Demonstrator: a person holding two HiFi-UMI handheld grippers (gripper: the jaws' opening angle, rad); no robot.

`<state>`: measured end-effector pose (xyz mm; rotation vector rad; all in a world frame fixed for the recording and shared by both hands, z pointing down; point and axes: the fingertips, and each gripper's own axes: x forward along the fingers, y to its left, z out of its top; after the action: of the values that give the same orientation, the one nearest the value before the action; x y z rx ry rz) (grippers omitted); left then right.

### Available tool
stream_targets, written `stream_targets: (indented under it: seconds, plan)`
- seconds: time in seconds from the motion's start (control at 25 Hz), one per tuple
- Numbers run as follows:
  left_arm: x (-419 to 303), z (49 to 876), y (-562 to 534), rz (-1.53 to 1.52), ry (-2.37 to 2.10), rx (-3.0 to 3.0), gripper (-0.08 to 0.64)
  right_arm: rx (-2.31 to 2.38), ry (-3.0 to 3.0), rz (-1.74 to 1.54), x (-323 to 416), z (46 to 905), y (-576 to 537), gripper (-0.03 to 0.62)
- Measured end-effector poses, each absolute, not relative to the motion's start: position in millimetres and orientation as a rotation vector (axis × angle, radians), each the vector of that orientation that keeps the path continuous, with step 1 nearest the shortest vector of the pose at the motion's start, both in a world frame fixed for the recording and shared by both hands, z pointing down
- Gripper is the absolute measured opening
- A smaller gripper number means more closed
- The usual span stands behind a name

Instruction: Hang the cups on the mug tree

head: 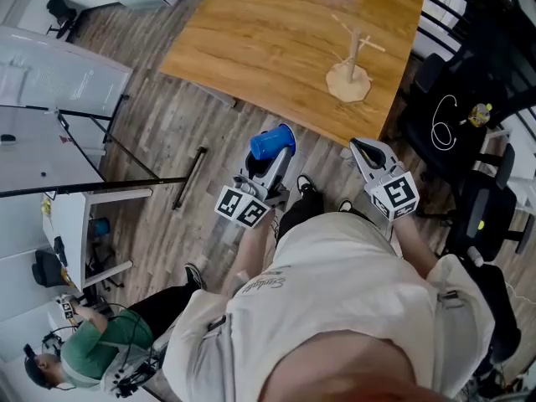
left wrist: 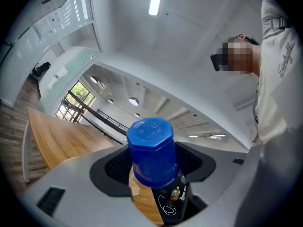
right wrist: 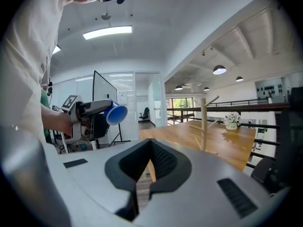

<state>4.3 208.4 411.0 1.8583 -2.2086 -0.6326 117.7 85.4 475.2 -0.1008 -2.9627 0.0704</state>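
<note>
Nearest the person, left gripper was clamped on the blue cup. Right gripper was beside it, jaws together, empty. Mug tree stood bare on the table, at 1 o'clock from the cup, well apart.

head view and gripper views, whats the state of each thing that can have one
left gripper: shut on the blue cup
blue cup: held off the table, base pointing away from the gripper
right gripper: shut, nothing between its jaws
mug tree: upright on the table, no cup on its pegs
</note>
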Motion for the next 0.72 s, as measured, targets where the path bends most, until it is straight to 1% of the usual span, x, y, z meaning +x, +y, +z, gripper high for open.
stream_targets:
  seconds: [0.32,0.52,0.72]
  plan:
    - [-48,402,204,-0.595,-2.160,1.956,0.291,-0.035,-3.016,0.015,50,444,89,-0.005]
    - [-66,399,202,-0.532,-2.111,2.079,0.291,0.047,-3.003,-0.086,26,445,96,-0.005]
    - [-85,410,199,-0.548,-2.047,2.088,0.291,0.101,-2.989,-0.039,14,450,103,-0.005]
